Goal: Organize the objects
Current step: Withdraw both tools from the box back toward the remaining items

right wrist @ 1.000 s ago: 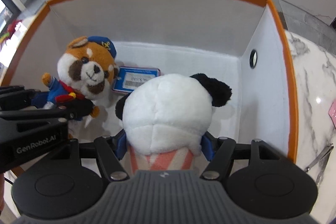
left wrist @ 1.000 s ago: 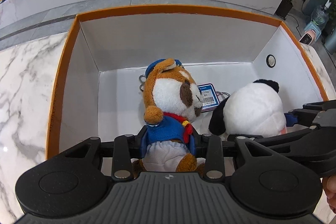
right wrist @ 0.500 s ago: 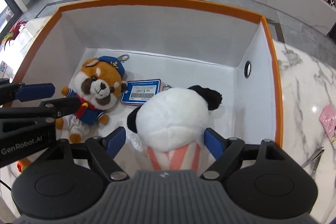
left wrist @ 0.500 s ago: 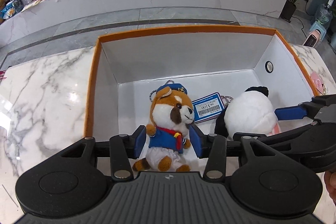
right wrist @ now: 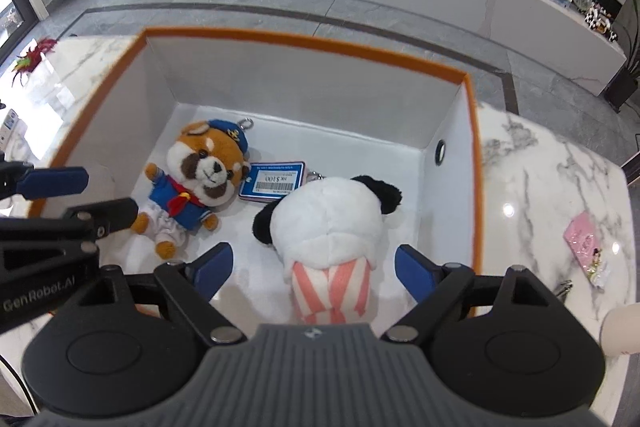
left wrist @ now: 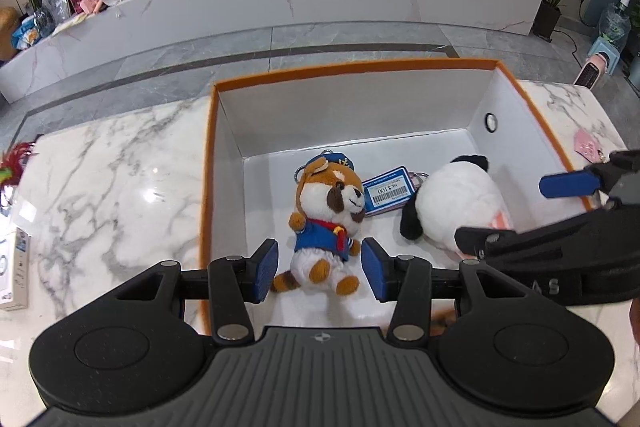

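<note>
A white box with an orange rim [left wrist: 352, 67] [right wrist: 304, 41] holds two plush toys and a blue price tag [left wrist: 390, 191] [right wrist: 274, 181]. The red panda plush in a blue sailor suit [left wrist: 326, 219] [right wrist: 200, 183] lies on its back at the left. My left gripper [left wrist: 320, 269] [right wrist: 84, 199] hangs open above its legs, pads clear of it. The white panda plush with pink striped trousers [left wrist: 452, 203] [right wrist: 332, 219] lies at the right. Above it my right gripper [right wrist: 314, 269] [left wrist: 520, 211] has its jaws opening, and the pads stand well off the toy.
The box stands on a marble table [left wrist: 112, 167]. A pink card [right wrist: 586, 239] and a pale cup [right wrist: 620, 331] lie right of the box. A small white carton [left wrist: 16, 267] and a red feathery thing [left wrist: 14, 163] are at the left edge.
Both grippers let go of their plush toys, opened and rose away from the box floor. The toys now lie loose inside the box and look smaller.
</note>
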Demonstrator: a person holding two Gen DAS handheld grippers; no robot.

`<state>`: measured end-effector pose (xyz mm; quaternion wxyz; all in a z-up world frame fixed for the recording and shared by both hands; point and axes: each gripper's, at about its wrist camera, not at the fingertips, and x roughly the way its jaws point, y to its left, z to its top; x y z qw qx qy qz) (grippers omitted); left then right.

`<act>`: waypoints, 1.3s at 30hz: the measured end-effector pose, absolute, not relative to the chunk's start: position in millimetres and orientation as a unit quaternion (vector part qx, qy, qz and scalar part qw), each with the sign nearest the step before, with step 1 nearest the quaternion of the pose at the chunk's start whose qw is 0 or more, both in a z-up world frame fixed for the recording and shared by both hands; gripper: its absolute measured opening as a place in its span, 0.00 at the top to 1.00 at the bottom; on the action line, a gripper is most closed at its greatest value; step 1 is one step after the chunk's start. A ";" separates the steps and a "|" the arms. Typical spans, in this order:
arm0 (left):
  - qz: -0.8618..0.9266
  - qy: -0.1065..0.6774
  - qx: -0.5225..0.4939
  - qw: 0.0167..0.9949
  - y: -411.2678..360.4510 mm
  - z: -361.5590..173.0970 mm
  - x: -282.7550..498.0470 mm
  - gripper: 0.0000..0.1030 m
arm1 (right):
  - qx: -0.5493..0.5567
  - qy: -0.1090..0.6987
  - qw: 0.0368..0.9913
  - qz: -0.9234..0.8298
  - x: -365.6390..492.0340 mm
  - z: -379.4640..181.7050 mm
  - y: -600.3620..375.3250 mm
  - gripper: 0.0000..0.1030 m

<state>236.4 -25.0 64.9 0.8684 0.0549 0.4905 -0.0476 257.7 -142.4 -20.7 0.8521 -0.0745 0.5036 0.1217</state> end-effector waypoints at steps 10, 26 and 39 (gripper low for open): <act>-0.064 0.487 0.103 0.865 -35.9 86.0 149.3 0.38 | -0.081 0.495 0.855 0.131 178.6 17.0 -144.7 0.07; -0.102 0.567 0.114 0.810 -41.8 -2.4 41.5 0.38 | -0.059 0.552 0.820 0.141 66.3 -51.8 -155.5 0.07; -0.099 0.581 0.104 0.801 -38.5 -18.9 33.4 0.38 | -0.042 0.575 0.805 0.142 48.9 -87.1 -161.1 0.06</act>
